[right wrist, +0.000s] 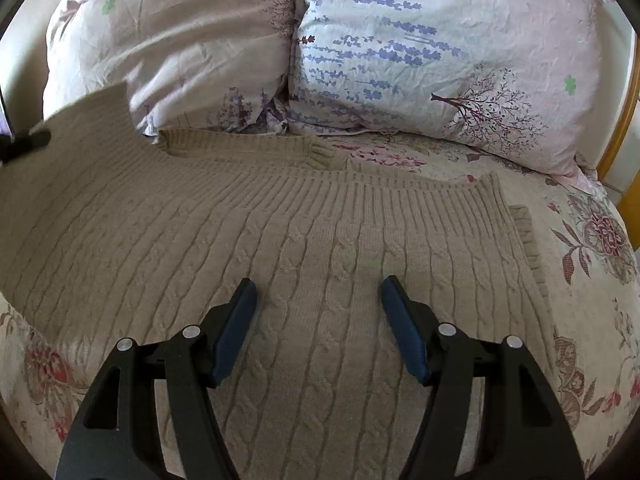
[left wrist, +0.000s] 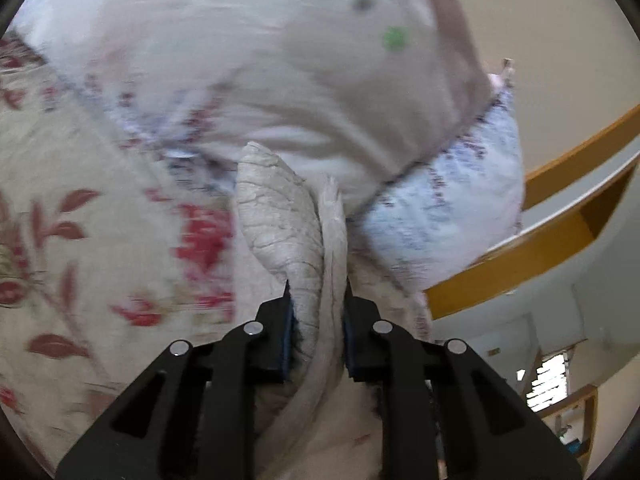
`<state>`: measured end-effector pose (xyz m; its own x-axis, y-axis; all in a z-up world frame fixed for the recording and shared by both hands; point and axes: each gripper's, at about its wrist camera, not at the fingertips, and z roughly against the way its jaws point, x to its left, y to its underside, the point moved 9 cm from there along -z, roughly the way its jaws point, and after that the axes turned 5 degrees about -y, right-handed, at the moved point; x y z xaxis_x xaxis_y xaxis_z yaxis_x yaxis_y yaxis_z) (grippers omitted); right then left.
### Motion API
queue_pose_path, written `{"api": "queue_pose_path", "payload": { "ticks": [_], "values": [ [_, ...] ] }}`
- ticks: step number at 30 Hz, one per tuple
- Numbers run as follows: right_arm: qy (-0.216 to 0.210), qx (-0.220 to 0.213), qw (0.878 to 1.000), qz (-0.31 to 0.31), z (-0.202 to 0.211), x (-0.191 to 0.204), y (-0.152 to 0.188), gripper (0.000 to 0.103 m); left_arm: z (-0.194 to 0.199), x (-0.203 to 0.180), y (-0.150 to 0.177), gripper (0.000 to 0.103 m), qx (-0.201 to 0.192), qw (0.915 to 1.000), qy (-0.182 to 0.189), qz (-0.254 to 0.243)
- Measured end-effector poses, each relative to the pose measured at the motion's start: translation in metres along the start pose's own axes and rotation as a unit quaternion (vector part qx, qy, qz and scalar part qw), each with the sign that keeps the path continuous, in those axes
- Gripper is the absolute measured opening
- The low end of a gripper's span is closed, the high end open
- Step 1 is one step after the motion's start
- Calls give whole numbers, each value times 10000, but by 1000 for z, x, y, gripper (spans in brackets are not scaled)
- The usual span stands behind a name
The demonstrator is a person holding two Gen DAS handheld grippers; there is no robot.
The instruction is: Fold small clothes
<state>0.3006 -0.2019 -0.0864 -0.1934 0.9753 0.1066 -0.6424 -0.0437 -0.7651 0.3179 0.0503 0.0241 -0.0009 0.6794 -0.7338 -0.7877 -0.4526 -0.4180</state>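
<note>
Item: beige cable-knit sweater (right wrist: 280, 240), spread flat on a bed with a floral bedspread (right wrist: 592, 264).

Right claw (right wrist: 318, 300): fingers spread wide apart, blue pads (right wrist: 236, 332) facing inward, nothing between them. The sweater lies directly beneath and ahead of this claw, its cable ribs running away from the fingertips toward the ribbed hem band beyond. The knit extends well to the left of the claw and ends just to its right, where a narrow ribbed edge (right wrist: 528, 240) shows beside the bare bedspread. A ribbed cuff or sleeve end (right wrist: 256, 148) lies farther ahead, past the hem band, just before the pillows. Whether the fingertips touch the knit cannot be told.

Left claw (left wrist: 318, 292): fingers pressed together on a bunched fold of the sweater (left wrist: 288, 232). The gathered knit passes between the pads and rises ahead of the fingertips in a rounded, upright lobe. This view is motion-blurred. In the right wrist view, a dark tip at the far left edge, on a raised corner of the sweater, may be this claw; not certain.

Surroundings: two pillows ahead of the right claw, one pale pink (right wrist: 168, 48) to the left, one with lavender sprigs and a tree print (right wrist: 440, 48) to the right, touching each other. Wooden bed frame (left wrist: 560, 240) to the right of the left claw.
</note>
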Motion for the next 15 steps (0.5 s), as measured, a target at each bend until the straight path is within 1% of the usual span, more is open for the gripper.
{"api": "queue_pose_path", "payload": {
  "ticks": [1, 3, 4, 6, 7, 9, 12, 15],
  "values": [
    [-100, -18, 9999, -83, 3, -2, -1, 67, -6, -17, 1, 18, 21, 9999, 109, -60],
    [-256, -90, 9993, -250, 11, -7, -2, 67, -13, -36, 4, 17, 62, 9995, 252, -174],
    [-278, -136, 9990, -312, 15, -11, -2, 67, -23, -53, 9, 17, 134, 9989, 363, -260],
    [-282, -276, 9983, -430, 27, -24, -2, 67, -35, -70, 16, 17, 245, 9979, 489, -335],
    [-273, -359, 9977, -507, 34, -33, -2, 67, -47, -85, 22, 17, 334, 9970, 587, -389],
    [-294, -497, 9960, -679, 45, -48, -3, 67, -63, -102, 30, 17, 429, 9958, 665, -463],
    [-351, -659, 9916, -1055, 59, -77, 1, 67, -93, -128, 53, 17, 646, 9928, 838, -557],
    [-377, -742, 9857, -1463, 66, -105, 5, 67, -127, -144, 83, 17, 1028, 9889, 892, -598]
  ]
}}
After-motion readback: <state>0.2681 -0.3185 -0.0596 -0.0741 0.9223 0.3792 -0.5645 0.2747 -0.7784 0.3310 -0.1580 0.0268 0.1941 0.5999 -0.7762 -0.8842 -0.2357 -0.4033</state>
